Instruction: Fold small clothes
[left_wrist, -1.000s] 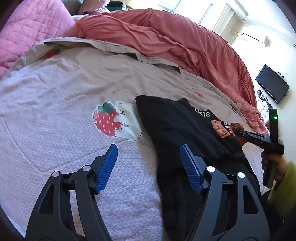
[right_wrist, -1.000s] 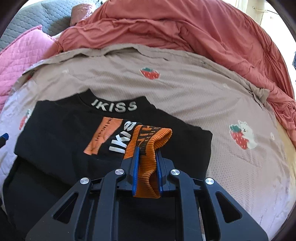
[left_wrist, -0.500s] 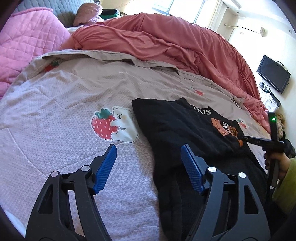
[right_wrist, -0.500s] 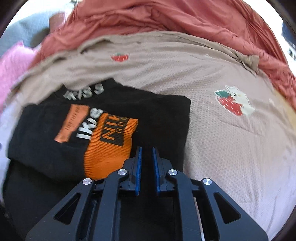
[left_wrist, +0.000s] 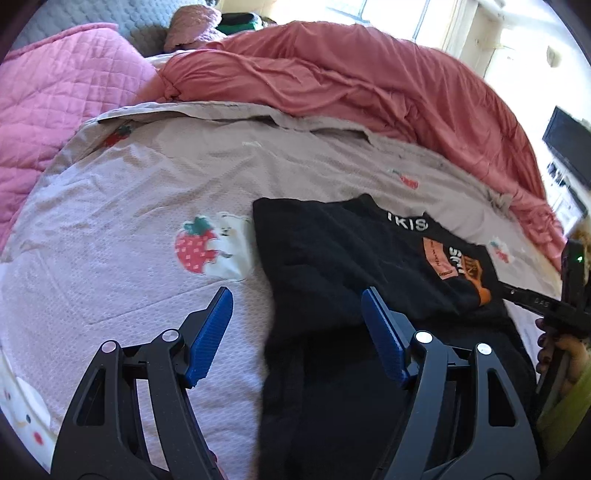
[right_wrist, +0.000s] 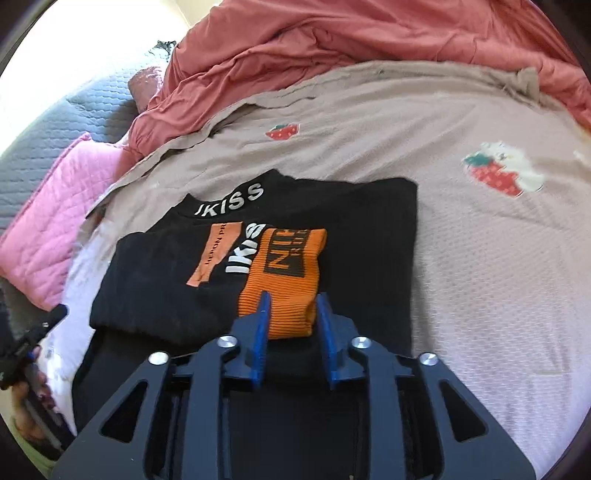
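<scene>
Covering most of both views, a beige bedsheet (left_wrist: 147, 206) with strawberry-and-bear prints carries the items; a rumpled coral duvet (left_wrist: 369, 96) lies along its far edge and a pink quilted blanket (left_wrist: 55, 122) at one side. Black sweater (right_wrist: 332, 229), lettered "IKISS" at the collar, lies flat on the sheet with one sleeve folded across its chest. Orange ribbed cuff (right_wrist: 284, 280) of that sleeve: fully legible only in the right wrist view; the left wrist view shows just a sliver of it. Wall-mounted dark screen (left_wrist: 569, 147): left wrist view only. Left gripper (left_wrist: 297, 321): jaws spread wide, empty, straddling the sweater's edge. Right gripper (right_wrist: 291, 314): jaws parted on either side of the cuff's end, not pinching it.
</scene>
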